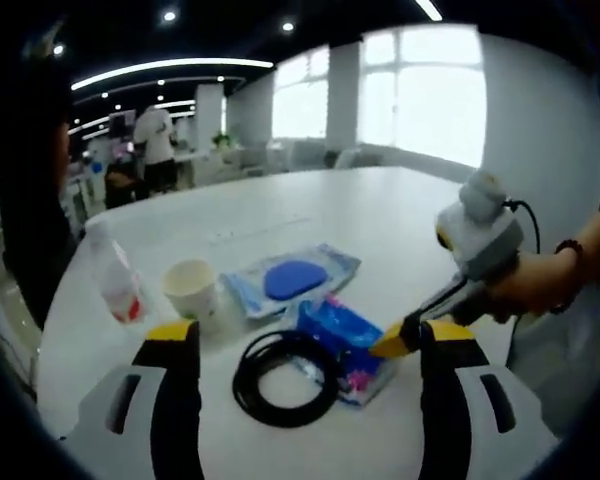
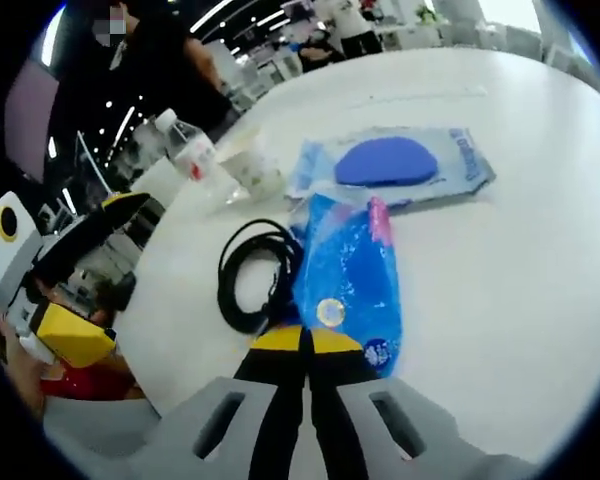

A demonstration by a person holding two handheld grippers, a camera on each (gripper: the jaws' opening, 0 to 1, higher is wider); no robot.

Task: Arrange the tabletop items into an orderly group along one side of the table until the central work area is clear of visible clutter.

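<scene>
Blue crinkly plastic packet (image 2: 348, 275) lies mid-table beside the coiled black cable (image 2: 256, 276), ungrouped; right gripper (image 2: 306, 342) clenched at its edge, left gripper (image 1: 310, 333) released.

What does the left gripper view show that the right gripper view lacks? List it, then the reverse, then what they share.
Left gripper view: bright windows, a hand holding the right gripper. Right gripper view: its own shut jaws at the blue packet's edge, the left gripper open alongside. Shared: bottle, paper cup, black cable coil, clear pouch, white table.
</scene>
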